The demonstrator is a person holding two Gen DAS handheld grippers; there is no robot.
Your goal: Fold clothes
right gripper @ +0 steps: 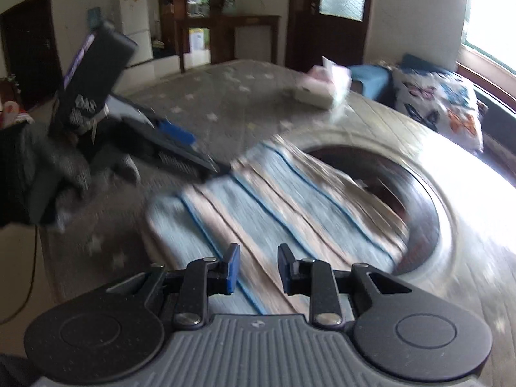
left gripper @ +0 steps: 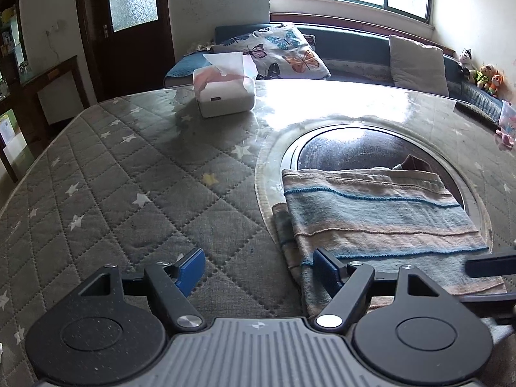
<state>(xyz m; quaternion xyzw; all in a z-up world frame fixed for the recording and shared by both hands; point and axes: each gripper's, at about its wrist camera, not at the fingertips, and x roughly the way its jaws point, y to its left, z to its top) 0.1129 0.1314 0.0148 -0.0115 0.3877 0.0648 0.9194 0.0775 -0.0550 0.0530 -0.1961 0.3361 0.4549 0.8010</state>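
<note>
Striped folded cloth (left gripper: 380,222) lies just beyond the parted left gripper (left gripper: 261,271).

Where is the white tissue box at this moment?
The tissue box stands on the far part of the quilted table cover. In the left wrist view it is upper centre-left, beyond the striped cloth and before the butterfly pillow.

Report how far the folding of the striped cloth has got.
Done: the striped cloth lies in a flat, layered rectangle on the quilted table cover. In hand: nothing; the left gripper and right gripper are both open, gripping no fabric. Left: possibly another fold; the blurred right view cannot settle that.
</note>
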